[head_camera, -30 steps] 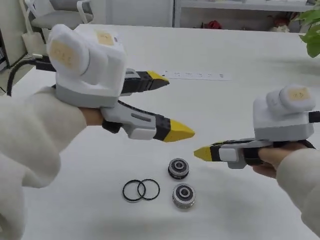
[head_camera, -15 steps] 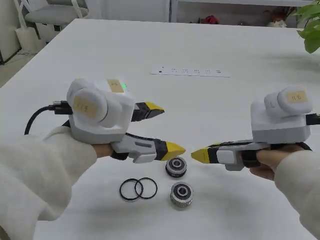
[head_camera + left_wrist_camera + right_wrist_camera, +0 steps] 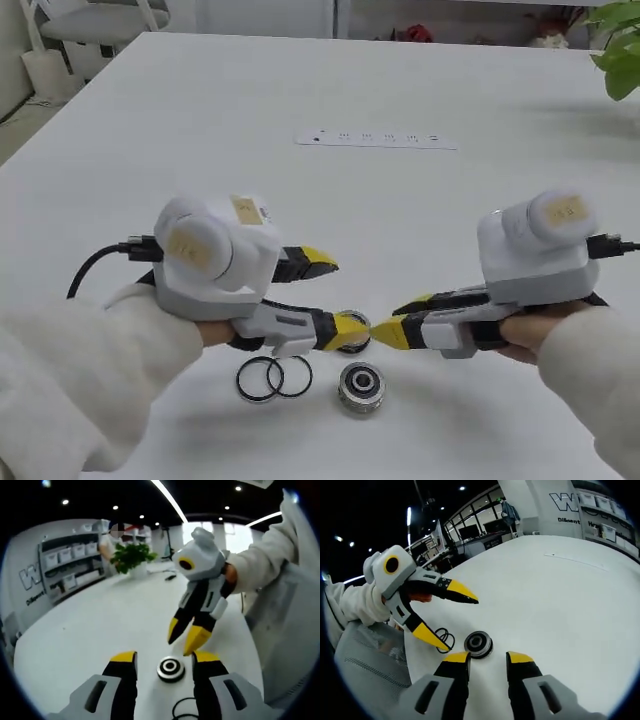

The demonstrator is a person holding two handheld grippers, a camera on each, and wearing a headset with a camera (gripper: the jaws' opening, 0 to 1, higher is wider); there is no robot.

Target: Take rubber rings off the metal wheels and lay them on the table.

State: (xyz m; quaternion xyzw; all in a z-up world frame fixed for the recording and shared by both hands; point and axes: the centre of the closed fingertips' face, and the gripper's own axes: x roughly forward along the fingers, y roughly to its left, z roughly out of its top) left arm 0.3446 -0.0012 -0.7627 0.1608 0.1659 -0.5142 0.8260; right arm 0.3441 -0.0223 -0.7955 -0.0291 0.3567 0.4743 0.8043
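Note:
Two metal wheels stand on the white table (image 3: pixel 450 220). The far wheel (image 3: pixel 352 338) (image 3: pixel 170 668) (image 3: pixel 478 643) still has a dark rubber rim and lies between the tips of both grippers. The near wheel (image 3: pixel 361 388) stands free in front of it. Two black rubber rings (image 3: pixel 274 378) (image 3: pixel 445 641) lie flat to its left, overlapping. My left gripper (image 3: pixel 345 296) (image 3: pixel 164 664) (image 3: pixel 454 620) is open, its lower jaw beside the far wheel. My right gripper (image 3: pixel 395 318) (image 3: pixel 186 634) (image 3: pixel 487 659) comes in from the right, jaws a little apart, holding nothing.
A white power strip (image 3: pixel 375 139) lies across the table's far middle. A green plant (image 3: pixel 618 45) stands at the far right corner, and a chair (image 3: pixel 95 25) beyond the far left edge. A black cable (image 3: pixel 95 266) trails from the left gripper.
Both grippers have come down and toward each other. Their tips, apart above the table before, now meet at the far wheel. Wheels and rings lie as before.

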